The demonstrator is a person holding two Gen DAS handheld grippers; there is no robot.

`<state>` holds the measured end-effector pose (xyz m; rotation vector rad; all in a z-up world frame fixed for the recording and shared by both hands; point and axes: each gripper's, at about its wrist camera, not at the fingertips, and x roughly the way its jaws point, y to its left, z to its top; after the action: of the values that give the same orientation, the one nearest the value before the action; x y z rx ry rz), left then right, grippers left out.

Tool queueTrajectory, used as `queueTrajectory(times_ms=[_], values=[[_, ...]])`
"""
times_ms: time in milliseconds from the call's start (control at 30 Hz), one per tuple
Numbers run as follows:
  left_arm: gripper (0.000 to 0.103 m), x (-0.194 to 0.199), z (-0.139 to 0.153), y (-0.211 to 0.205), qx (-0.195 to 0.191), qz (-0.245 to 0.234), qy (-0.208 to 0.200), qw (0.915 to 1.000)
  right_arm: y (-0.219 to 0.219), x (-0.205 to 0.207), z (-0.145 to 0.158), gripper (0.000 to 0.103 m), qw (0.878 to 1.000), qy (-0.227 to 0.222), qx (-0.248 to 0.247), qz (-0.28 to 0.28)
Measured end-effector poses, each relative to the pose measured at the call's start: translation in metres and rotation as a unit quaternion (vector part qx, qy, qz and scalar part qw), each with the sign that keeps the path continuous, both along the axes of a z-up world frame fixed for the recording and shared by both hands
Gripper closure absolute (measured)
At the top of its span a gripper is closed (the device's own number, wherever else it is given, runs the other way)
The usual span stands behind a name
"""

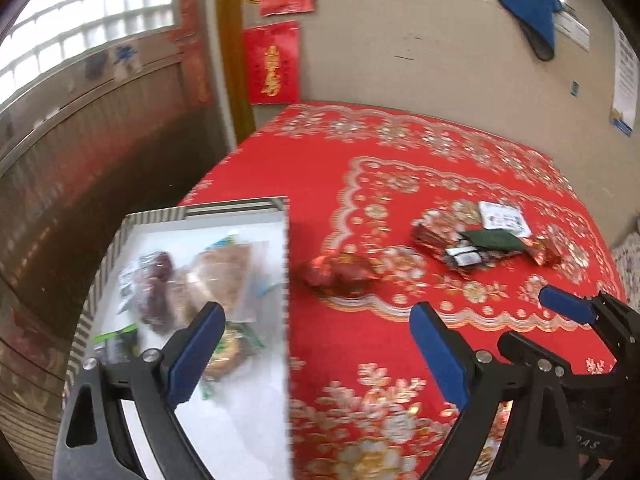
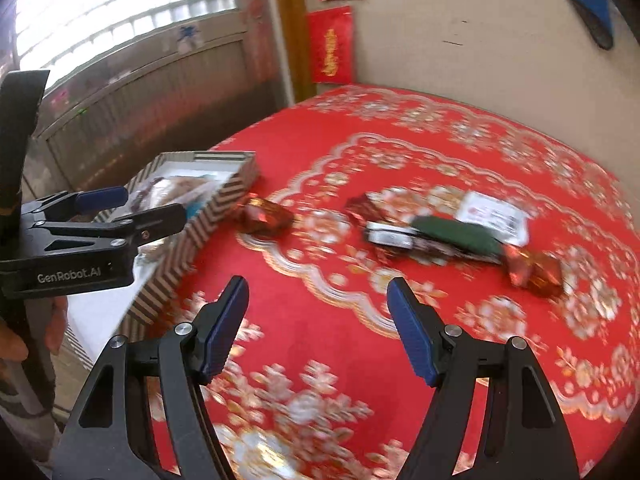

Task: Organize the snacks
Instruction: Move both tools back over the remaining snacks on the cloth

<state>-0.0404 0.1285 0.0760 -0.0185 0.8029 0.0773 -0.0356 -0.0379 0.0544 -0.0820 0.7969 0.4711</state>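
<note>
A striped-rim box (image 1: 285, 264) at the table's left edge holds several bagged snacks (image 1: 192, 280). My left gripper (image 1: 316, 340) hovers open over the box's right wall, nothing between its fingers. A red foil snack (image 1: 340, 274) lies just right of the box. Farther right is a pile: a green packet (image 2: 456, 236), a white packet (image 2: 492, 212), a silver-dark packet (image 2: 392, 238) and red foil wrappers (image 2: 532, 268). My right gripper (image 2: 318, 320) is open and empty above the cloth, short of the pile. The left gripper (image 2: 140, 208) also shows over the box (image 2: 200, 232).
A red floral cloth (image 2: 400, 120) covers the table, which stands against a beige wall with red paper decorations (image 1: 274, 64). The table's left edge drops toward a window wall. A hand (image 2: 12, 344) holds the left gripper. The right gripper (image 1: 548, 328) shows at right in the left wrist view.
</note>
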Motion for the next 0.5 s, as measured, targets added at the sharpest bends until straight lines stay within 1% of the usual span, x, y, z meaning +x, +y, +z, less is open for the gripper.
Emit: queueTrajectory(times_ms=[167, 267, 500], values=[[0.008, 0.008, -0.004, -0.027, 0.003, -0.018, 0.01, 0.9998, -0.037, 0.0, -0.004, 0.03, 0.999, 0.005, -0.006, -0.034], [0.008, 0.013, -0.007, -0.04, 0.003, -0.025, 0.018, 0.9995, -0.059, 0.001, -0.007, 0.02, 0.999, 0.009, -0.005, -0.053], [0.008, 0.032, -0.013, -0.064, 0.004, -0.031, 0.034, 0.9989, -0.094, 0.008, -0.016, 0.02, 0.997, 0.023, -0.002, -0.077]])
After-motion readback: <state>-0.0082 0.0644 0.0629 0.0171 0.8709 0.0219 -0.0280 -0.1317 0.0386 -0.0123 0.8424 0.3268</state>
